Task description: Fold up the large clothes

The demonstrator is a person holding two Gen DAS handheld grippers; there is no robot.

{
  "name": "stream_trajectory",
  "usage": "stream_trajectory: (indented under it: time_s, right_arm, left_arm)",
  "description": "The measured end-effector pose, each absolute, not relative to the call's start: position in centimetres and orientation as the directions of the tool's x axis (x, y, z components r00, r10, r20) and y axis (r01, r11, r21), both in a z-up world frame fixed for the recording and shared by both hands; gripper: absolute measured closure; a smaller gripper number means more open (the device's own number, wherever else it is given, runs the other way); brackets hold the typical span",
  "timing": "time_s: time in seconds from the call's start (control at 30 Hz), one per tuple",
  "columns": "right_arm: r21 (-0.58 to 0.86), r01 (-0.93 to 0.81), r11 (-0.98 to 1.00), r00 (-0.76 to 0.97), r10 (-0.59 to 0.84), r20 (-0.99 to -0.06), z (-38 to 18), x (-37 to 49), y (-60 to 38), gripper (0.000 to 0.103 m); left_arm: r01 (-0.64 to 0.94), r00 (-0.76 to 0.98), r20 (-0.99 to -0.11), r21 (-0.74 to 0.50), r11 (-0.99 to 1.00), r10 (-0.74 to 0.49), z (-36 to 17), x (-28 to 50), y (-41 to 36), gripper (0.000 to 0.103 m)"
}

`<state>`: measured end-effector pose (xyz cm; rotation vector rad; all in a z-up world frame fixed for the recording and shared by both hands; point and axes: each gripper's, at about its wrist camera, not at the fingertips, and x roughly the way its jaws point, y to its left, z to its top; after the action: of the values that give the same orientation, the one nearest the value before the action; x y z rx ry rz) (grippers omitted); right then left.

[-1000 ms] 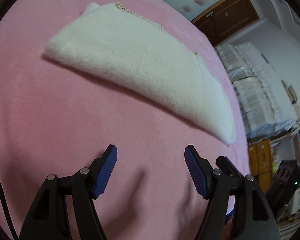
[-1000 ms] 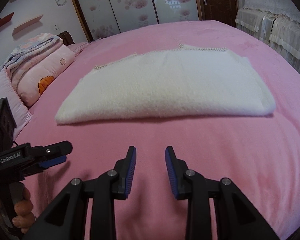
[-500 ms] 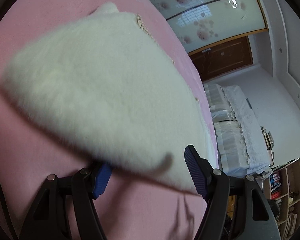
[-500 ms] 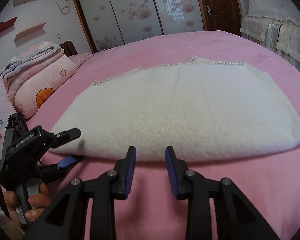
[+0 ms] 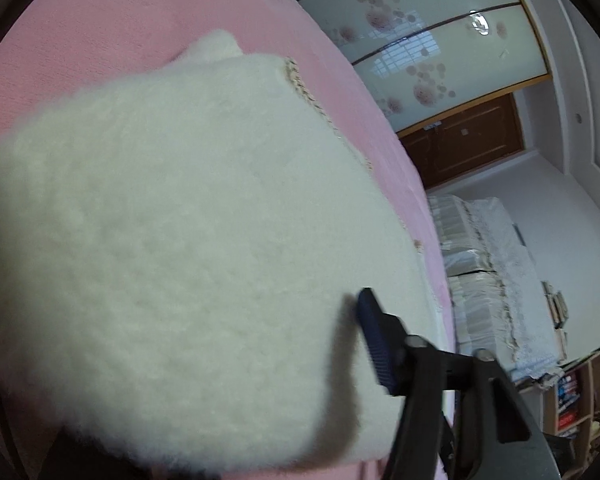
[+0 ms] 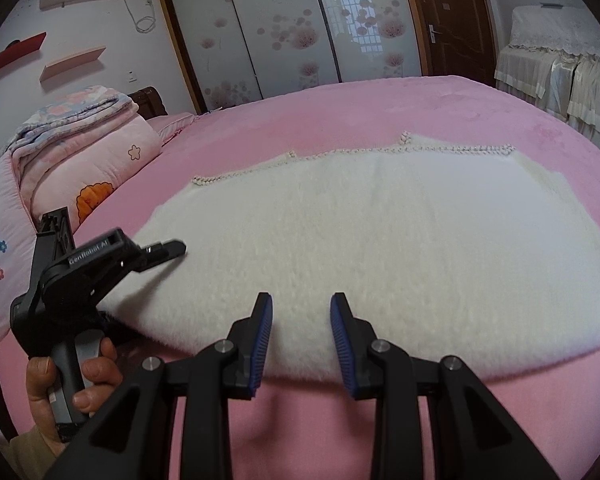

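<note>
Both claws close in on the near edge of a folded white fleece garment on a pink bed.

The fluffy white garment [image 6: 380,248], edged with a braided trim along its far side, lies flat and folded across the middle of the pink plush bed [image 6: 480,108]. The left claw [image 6: 148,260], held in a hand [image 6: 76,384], has just been closing over the garment's left near corner: one finger lies on top and the other is hidden under the pile, so a firm clamp cannot be told. The right claw [image 6: 300,320] hangs with its jaws apart over the near edge, pinching nothing, probably placed to lift this edge together with the left for another fold.
</note>
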<state>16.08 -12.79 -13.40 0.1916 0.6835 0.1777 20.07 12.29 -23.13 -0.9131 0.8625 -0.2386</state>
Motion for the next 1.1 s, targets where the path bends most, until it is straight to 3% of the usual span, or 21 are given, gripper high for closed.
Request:
stream_trajectory:
  time_s: [0.1,0.27,0.47,0.83,0.93,1.1]
  right_arm:
    - [0.204,-0.09,0.975,0.764,0.199,-0.614,-13.3,17.5,-12.7,0.073]
    - [0.144,-0.08,0.986,0.698,0.159,-0.698,-15.4,20.4,-12.1,0.075]
    - [0.132,-0.079,0.988,0.692,0.15,-0.707,-16.1,20.3,-11.9,0.074]
    - [0.422,-0.101,0.901,0.644,0.382,-0.663,-16.1,20.3,-16.7,0.075]
    - [0.567,-0.085,0.819,0.64,0.481,-0.599,-15.5,18.4,-20.3,0.075]
    - [0.546,0.047,0.836,0.699,0.363,-0.616,-15.5,12.7,-28.2,0.075]
  left_arm:
    - [-0.199,0.658,-0.556,-0.779,0.595,-0.507,-23.0,19.2,14.1,0.073]
    - [-0.195,0.66,-0.626,-0.677,0.71,-0.415,-20.1,18.8,12.6,0.081]
    - [-0.119,0.69,-0.659,-0.514,0.849,-0.302,-14.9,19.1,9.3,0.083]
    - [0.207,0.763,-0.585,-0.178,0.962,-0.273,-5.6,17.5,-6.3,0.083]
    - [0.284,0.755,-0.58,-0.131,0.95,-0.305,-5.0,17.4,-11.2,0.083]
    - [0.414,0.718,-0.598,-0.043,0.909,-0.355,-6.5,16.9,-18.5,0.08]
